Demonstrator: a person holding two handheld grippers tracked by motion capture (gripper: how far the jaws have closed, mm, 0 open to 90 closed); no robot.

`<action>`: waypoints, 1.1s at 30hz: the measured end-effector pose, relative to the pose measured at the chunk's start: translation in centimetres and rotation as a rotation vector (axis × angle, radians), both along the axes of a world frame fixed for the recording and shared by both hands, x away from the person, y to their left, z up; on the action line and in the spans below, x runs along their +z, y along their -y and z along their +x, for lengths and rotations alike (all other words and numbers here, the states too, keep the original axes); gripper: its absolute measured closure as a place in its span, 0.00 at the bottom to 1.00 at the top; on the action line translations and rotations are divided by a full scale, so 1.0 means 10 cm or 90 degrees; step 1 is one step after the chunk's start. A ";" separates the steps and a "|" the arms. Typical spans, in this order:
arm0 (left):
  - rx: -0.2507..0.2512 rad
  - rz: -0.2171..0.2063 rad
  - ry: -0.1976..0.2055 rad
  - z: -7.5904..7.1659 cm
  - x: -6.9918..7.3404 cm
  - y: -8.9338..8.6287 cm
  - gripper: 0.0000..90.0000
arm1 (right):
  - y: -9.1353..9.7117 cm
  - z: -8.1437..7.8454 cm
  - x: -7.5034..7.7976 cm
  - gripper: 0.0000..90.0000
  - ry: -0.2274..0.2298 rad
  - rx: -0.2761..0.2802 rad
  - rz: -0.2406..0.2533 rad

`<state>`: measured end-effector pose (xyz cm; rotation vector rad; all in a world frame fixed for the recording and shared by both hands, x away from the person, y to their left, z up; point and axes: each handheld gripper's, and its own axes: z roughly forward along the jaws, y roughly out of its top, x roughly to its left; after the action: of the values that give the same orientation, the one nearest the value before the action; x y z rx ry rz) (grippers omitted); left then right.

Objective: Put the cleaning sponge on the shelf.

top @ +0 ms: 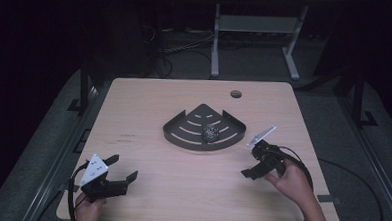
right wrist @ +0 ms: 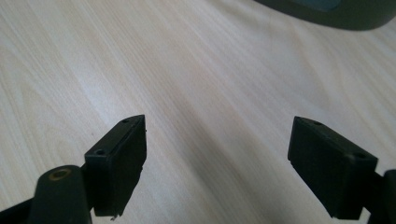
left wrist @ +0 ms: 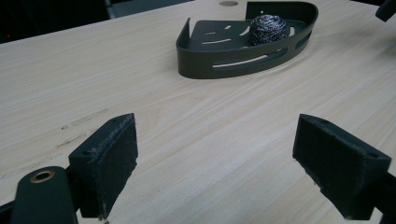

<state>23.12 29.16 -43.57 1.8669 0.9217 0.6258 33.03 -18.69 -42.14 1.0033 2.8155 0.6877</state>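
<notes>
Both claws, left [top: 121,168] and right [top: 254,162], gape empty, well apart from the scourer [top: 210,133] in its tray [top: 175,132]

My surface [top: 190,190] is pale wood with fine straight grain running across it. The corner tray [left wrist: 201,65] is dark olive-grey, cut with pale-looking curved slots. The scouring ball [left wrist: 267,29] in it is a speckled silver-grey tangle of wire. My left claw [left wrist: 215,163] and right claw [right wrist: 217,168] are matt black, each with a brass-coloured eyelet near one pad.
</notes>
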 end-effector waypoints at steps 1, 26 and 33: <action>0.001 -0.001 0.000 0.00 0.00 0.00 0.15 | 0.01 -0.01 -0.01 0.21 -0.002 -0.001 0.001; -0.002 0.005 -0.003 0.00 -0.01 0.03 0.15 | 0.40 -0.33 -0.15 0.21 0.006 -0.048 0.023; -0.002 0.004 -0.002 0.00 -0.01 0.03 0.15 | 0.47 -0.44 -0.17 0.21 0.010 -0.056 0.028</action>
<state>23.14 28.86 -43.71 1.8749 0.9201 0.6238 28.67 -23.36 -43.88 1.1156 2.7360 0.7461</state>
